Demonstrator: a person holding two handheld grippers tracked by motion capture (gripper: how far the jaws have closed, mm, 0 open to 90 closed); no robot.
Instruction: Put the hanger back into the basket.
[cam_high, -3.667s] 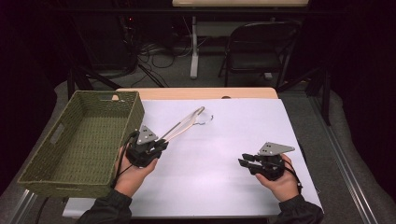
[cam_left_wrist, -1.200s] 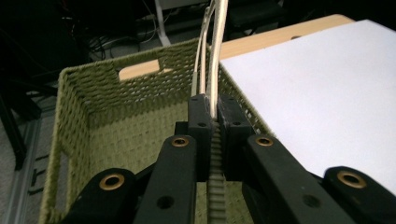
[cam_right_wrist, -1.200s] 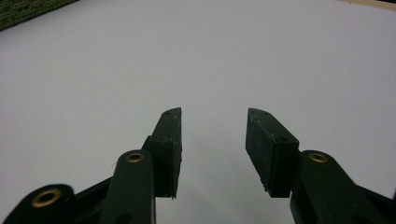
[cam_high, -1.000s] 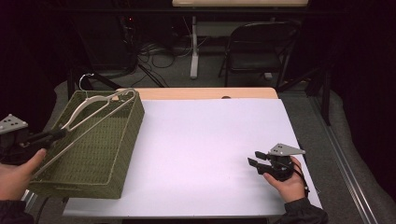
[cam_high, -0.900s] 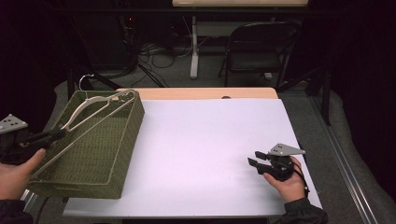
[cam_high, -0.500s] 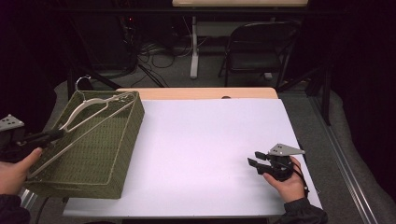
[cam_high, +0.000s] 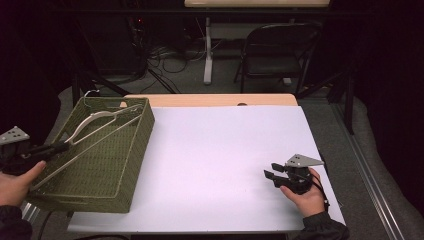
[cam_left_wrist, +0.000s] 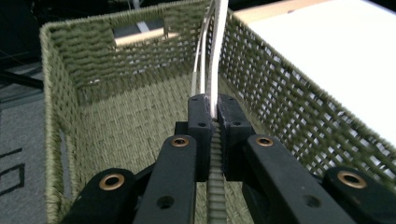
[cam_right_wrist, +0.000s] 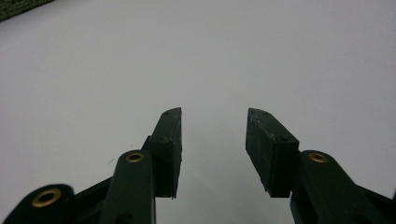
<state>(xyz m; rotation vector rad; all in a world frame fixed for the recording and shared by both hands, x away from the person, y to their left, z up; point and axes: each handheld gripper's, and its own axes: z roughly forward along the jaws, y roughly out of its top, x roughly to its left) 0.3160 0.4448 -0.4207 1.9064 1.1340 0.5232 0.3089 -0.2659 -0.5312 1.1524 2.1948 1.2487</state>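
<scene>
High view: one basket (cam_high: 95, 165), one hanger (cam_high: 100, 122) clenched by left gripper (cam_high: 60, 146); right gripper (cam_high: 272, 176) released.

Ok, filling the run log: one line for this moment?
left hand-held gripper: shut on hanger | hanger: over basket | right hand-held gripper: open, empty

Coarse woven wicker, matt olive, on the basket (cam_high: 100, 165) at nine o'clock. Smooth pale, faintly glossy finish on the hanger (cam_high: 100, 120) inside. Matt white sheet over the table (cam_high: 220, 150); bare light wood at twelve o'clock. Matt black plastic, brass-coloured rivets on left gripper (cam_left_wrist: 212, 112) and right gripper (cam_right_wrist: 212, 140).
</scene>
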